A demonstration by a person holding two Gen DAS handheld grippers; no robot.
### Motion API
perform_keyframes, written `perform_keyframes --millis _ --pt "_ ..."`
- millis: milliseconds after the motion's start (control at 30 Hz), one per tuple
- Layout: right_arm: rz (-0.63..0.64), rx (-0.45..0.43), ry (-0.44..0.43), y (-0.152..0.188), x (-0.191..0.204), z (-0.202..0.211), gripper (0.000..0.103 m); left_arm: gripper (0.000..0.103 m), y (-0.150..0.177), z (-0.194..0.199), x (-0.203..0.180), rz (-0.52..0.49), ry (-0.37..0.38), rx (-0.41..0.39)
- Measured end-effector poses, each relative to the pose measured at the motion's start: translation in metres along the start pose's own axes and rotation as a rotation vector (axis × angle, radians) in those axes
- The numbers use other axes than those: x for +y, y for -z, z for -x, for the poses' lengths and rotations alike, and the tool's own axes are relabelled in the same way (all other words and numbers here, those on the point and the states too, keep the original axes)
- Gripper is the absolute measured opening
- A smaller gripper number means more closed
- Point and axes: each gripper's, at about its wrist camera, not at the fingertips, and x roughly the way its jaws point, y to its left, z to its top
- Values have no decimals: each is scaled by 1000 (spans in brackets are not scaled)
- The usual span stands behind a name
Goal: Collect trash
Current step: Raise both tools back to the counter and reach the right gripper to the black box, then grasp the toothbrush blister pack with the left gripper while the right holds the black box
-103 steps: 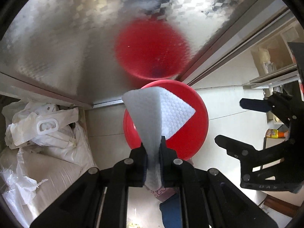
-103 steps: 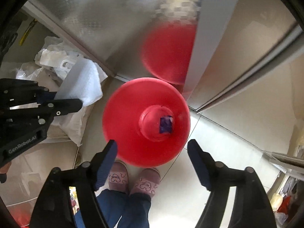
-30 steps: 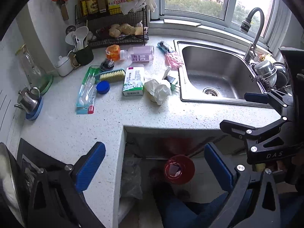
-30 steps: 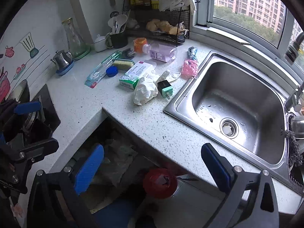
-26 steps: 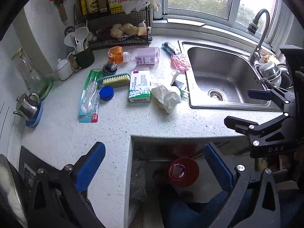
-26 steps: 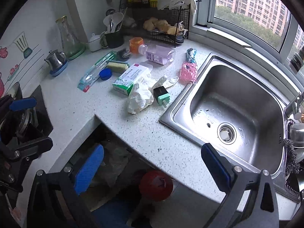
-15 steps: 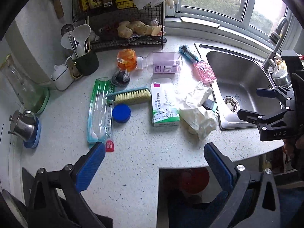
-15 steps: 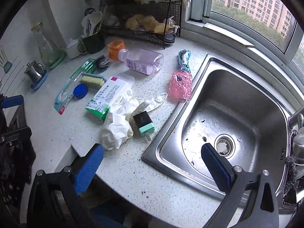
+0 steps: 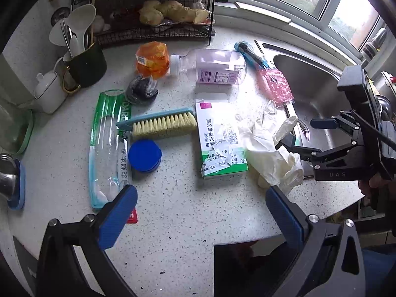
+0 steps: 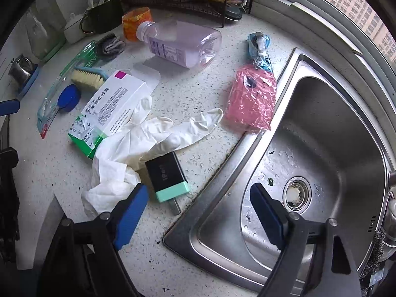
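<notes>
Left gripper point(image 9: 201, 212) jaws wide above counter point(image 9: 173, 217), right gripper point(image 10: 198, 212) jaws wide, empty, near crumpled white gloves point(image 10: 128, 148), black-and-mint box point(image 10: 168, 177) left of sink point(image 10: 321, 148)

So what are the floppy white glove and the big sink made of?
The white glove looks like thin latex or similar rubber: matte, limp, wrinkled, slightly see-through. The sink looks like stainless steel: silvery, brushed, with soft reflections on its walls.
</notes>
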Motion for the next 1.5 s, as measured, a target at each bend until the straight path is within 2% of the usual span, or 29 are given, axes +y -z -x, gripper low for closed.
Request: perform_keyframes --millis 67,300,333,400,433,633,900,1067,1267,1367,1433,1500 --pt "9 12 -10 -2 1 -5 65 103 -2 -2 2 9 5 7" --pt "7 23 -59 -10 6 -15 57 103 -5 -5 9 27 24 11" --pt "5 25 -64 -12 6 -17 50 103 -5 -5 10 30 23 12" --pt "11 35 -64 -14 7 -19 30 103 -5 -6 15 49 26 16" --pt "20 35 -57 -14 9 -19 29 103 -4 -6 19 59 29 18" --pt "16 28 -45 -10 11 -9 29 103 -6 -7 41 72 6 25" --pt "-88 -35 -23 -8 0 31 29 103 -19 -19 105 105 -38 54" --pt "-164 -64 -25 -9 -8 46 29 103 -22 -42 122 40 -76 114" --pt "-200 -60 -13 -10 -10 43 29 103 -16 -65 129 -37 -79 186" --pt "-226 -56 -20 -11 -12 42 29 98 -10 -77 133 -61 -76 215" --pt "-237 -57 -19 -12 -12 42 29 89 -8 -85 134 -77 -89 230" --pt "-245 -57 -15 -15 -12 42 29 85 -8 -91 139 -67 -74 248"
